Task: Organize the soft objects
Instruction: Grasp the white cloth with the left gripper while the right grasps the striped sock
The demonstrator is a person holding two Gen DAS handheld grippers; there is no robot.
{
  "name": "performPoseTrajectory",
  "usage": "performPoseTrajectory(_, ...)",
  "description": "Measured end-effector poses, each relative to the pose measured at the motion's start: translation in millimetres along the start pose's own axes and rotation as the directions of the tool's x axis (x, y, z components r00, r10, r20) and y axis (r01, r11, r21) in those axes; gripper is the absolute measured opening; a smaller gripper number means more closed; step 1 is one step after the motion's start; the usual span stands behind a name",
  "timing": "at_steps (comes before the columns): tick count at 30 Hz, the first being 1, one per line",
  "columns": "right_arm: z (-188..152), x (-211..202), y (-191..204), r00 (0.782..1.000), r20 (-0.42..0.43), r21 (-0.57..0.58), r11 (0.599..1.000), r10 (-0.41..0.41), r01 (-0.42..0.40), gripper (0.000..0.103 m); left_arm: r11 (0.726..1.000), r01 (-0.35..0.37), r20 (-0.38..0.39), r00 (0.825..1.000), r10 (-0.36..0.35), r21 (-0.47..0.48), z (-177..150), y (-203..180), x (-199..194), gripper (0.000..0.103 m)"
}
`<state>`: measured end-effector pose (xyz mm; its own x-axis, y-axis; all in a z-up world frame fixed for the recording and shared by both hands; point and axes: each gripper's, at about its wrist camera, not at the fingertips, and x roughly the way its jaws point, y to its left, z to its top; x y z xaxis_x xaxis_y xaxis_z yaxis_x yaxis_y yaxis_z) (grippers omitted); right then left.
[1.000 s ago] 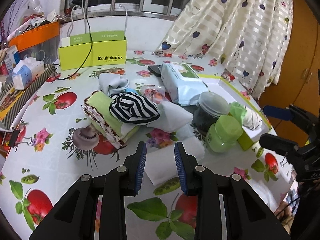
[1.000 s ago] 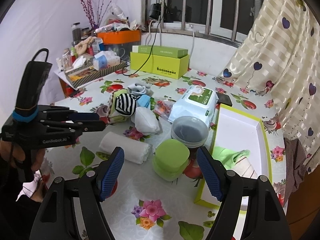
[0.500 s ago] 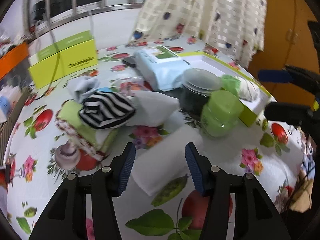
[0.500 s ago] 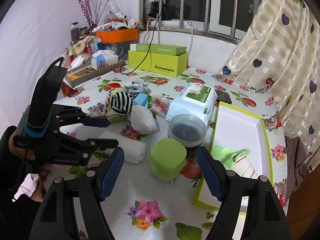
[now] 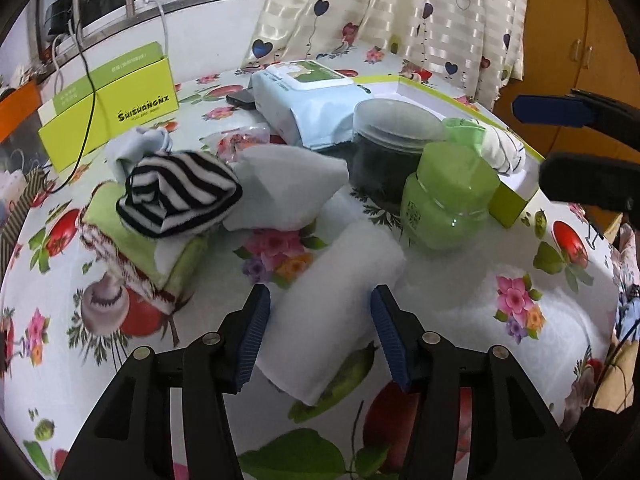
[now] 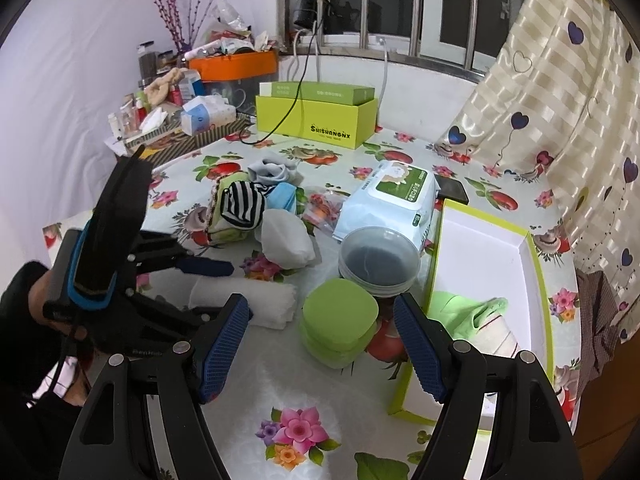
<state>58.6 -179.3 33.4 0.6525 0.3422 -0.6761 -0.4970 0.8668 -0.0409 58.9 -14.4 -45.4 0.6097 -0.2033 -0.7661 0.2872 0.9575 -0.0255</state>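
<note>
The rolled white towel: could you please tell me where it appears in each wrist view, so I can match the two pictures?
Left wrist view: the rolled white towel lies bottom centre, running between the open left tool's fingers.
Right wrist view: the towel sits left of centre, partly behind the left tool.
Shared landmark: the green-lidded jar, just right of the towel in both.

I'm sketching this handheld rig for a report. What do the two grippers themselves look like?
Both are matte black plastic. The left gripper and right gripper each have two angular fingers with silver screw heads at the joints and ribbed dark blue pads on the inner faces. From the right wrist view, the left unit carries a blue band, faint white lettering too blurred to read fully, and a thin black cable below it.
</note>
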Motion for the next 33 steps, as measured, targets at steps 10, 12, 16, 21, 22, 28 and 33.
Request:
performPoseTrajectory(10,18,8,-1,0.997,0.012,0.042,0.997,0.07,-0.071,0.076,0.991,0.012,0.038,0.999,-0.007,-0.134,-15,7,-15,0.032)
performPoseTrajectory(12,22,8,4,0.995,0.033,0.025,0.995,0.099,-0.1,0.076,0.983,-0.004,0.06,0.998,0.016,-0.184,-19,14,-22,0.026)
performPoseTrajectory(16,33,11,20,0.986,0.08,-0.042,0.989,0.145,-0.142,0.075,0.968,-0.014,0.1,0.994,0.04,-0.249,-26,29,-37,0.024)
performPoseTrajectory(21,47,31,36,0.979,0.076,-0.073,0.98,0.188,-0.183,0.079,0.951,-0.029,0.119,0.991,0.069,-0.307,-34,47,-47,0.024)
performPoseTrajectory(22,49,36,38,0.979,0.069,-0.074,0.98,0.191,-0.186,0.079,0.947,-0.032,0.124,0.989,0.076,-0.319,-37,51,-51,0.024)
performPoseTrajectory(28,65,69,44,0.977,-0.031,0.003,0.978,0.209,-0.209,0.079,0.928,-0.049,0.154,0.982,0.113,-0.369,-44,71,-67,0.024)
performPoseTrajectory(33,79,87,56,0.979,-0.041,-0.024,0.979,0.2,-0.201,0.077,0.914,-0.051,0.167,0.978,0.128,-0.403,-49,84,-74,0.024)
